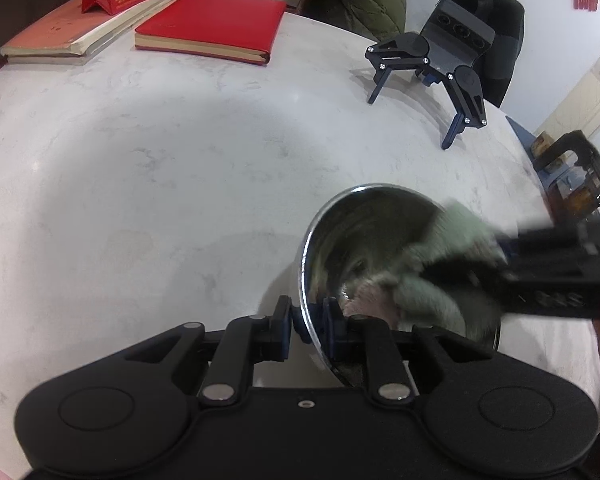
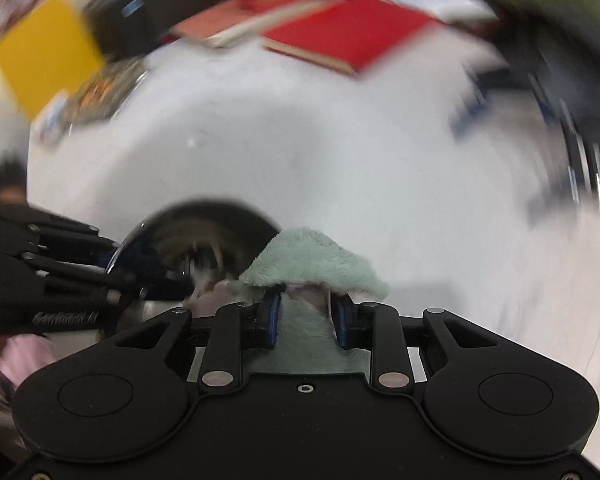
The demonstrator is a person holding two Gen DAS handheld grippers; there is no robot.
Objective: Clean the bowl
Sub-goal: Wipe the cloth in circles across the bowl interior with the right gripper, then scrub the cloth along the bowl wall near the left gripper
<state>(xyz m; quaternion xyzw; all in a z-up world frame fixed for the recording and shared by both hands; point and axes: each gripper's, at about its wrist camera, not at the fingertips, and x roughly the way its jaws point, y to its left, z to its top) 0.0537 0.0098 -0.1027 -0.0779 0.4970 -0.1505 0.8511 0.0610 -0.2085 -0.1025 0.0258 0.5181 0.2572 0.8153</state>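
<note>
Wiping the inside of the steel bowl (image 1: 364, 248) is judged to be the step in hand. The bowl is tipped on its side on the pale marble table (image 1: 140, 168), its mouth turned toward the right gripper (image 2: 306, 316), and its near rim is clamped between the pads of the left gripper (image 1: 309, 322), one pad outside the wall and one inside. The right gripper is closed on a folded green cloth (image 2: 316, 264), which bulges out beyond its fingertips; in the left wrist view the cloth is seen pressed into the bowl's hollow, though blur hides exactly where it touches.

For the wipe to be done well, the rim should be held firm and unmoving so the bowl cannot spin or skid on the smooth stone. The cloth should be swept round the wall and across the bottom in overlapping passes, with the pressure carried by the cloth's bulge and not by the hard fingertips, which could scratch the steel. The red books (image 1: 208, 26) and the spare gripper (image 1: 432, 68) stand well apart and need not be minded
</note>
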